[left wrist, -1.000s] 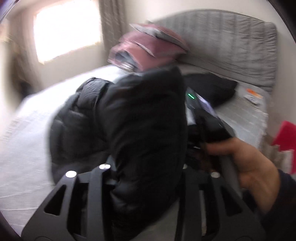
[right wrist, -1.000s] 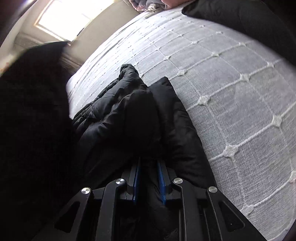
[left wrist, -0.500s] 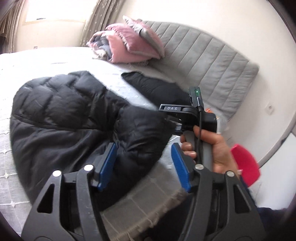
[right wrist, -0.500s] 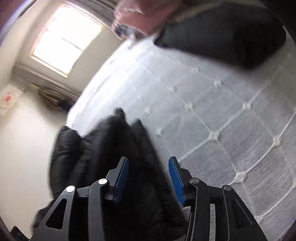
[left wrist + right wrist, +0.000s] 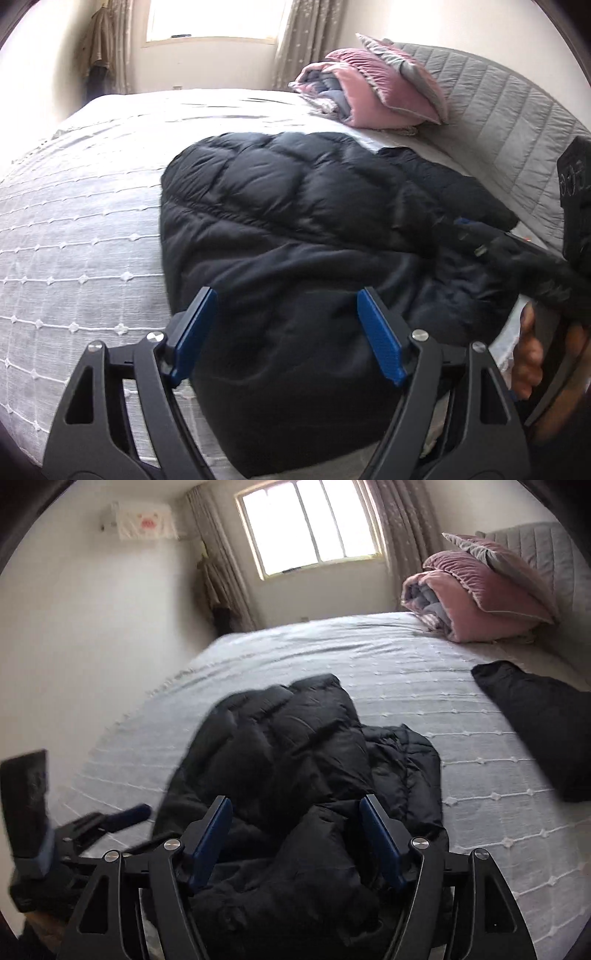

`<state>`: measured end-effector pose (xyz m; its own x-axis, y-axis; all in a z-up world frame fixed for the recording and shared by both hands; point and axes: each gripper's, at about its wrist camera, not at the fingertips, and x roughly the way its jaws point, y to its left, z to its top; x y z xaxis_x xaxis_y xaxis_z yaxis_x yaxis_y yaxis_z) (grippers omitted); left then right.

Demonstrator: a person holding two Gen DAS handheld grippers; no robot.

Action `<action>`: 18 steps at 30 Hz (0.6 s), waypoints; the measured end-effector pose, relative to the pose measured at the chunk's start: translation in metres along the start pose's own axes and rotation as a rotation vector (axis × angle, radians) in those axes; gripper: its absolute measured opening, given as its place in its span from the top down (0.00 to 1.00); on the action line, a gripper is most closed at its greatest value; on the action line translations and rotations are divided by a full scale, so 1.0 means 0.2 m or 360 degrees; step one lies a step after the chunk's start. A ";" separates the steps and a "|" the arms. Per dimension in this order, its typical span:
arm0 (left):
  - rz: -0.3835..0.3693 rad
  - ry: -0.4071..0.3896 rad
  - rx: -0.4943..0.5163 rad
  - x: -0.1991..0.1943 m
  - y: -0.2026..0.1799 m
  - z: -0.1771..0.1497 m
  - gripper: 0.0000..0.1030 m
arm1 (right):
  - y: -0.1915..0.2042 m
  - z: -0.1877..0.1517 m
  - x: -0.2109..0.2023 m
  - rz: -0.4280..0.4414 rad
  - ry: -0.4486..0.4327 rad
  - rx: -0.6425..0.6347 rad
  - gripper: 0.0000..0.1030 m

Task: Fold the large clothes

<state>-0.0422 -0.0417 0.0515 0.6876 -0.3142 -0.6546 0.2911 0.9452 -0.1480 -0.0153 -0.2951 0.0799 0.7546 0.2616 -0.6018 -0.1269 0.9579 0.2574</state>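
A black puffer jacket [image 5: 295, 236] lies folded in a heap on the bed near its front edge; it also shows in the right wrist view [image 5: 295, 760]. My left gripper [image 5: 286, 332] is open and empty just above the jacket's near part. My right gripper [image 5: 295, 834] is open and empty above the jacket's near edge. The right gripper also shows at the right of the left wrist view [image 5: 532, 266], and the left gripper shows at the lower left of the right wrist view [image 5: 96, 823].
The bed has a pale grey quilted cover [image 5: 369, 653]. A second black garment [image 5: 543, 716] lies to the right. A folded pink duvet with a pillow [image 5: 480, 590] sits by the grey padded headboard [image 5: 509, 103]. A window [image 5: 310, 524] is behind the bed.
Both grippers let go of the jacket and opened. They pulled back and up, and the jacket now lies folded on the bed.
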 end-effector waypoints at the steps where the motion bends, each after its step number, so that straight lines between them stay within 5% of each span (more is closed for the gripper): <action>1: 0.0007 -0.0002 -0.0007 0.00 0.01 -0.01 0.24 | -0.02 -0.02 0.09 -0.0093 0.0017 -0.0019 0.30; 4: -0.0002 0.0016 -0.0025 0.05 0.02 0.03 0.24 | -0.06 -0.05 0.24 -0.0241 0.0098 -0.0017 0.34; 5: 0.0001 0.0018 -0.0024 0.06 0.03 0.03 0.24 | -0.09 -0.06 0.29 -0.0196 0.0102 0.0010 0.43; 6: 0.0004 0.0024 -0.0021 0.06 0.03 0.02 0.24 | -0.11 -0.07 0.29 -0.0147 0.0109 0.0031 0.69; 7: 0.0009 0.0026 -0.0018 0.07 0.04 0.03 0.24 | -0.12 -0.07 0.28 -0.0106 0.0119 0.0050 0.80; 10: 0.0035 0.0024 -0.0034 0.07 0.06 0.03 0.24 | -0.12 -0.05 0.26 -0.0116 0.0076 0.0052 0.88; 18: -0.0001 0.0084 -0.0112 0.12 0.09 0.01 0.24 | -0.18 -0.05 0.07 -0.0030 0.0040 0.0238 0.89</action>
<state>-0.0182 -0.0321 0.0348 0.6510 -0.3115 -0.6922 0.2426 0.9495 -0.1991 -0.0062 -0.3250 0.0540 0.7392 0.2486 -0.6259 -0.0141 0.9348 0.3548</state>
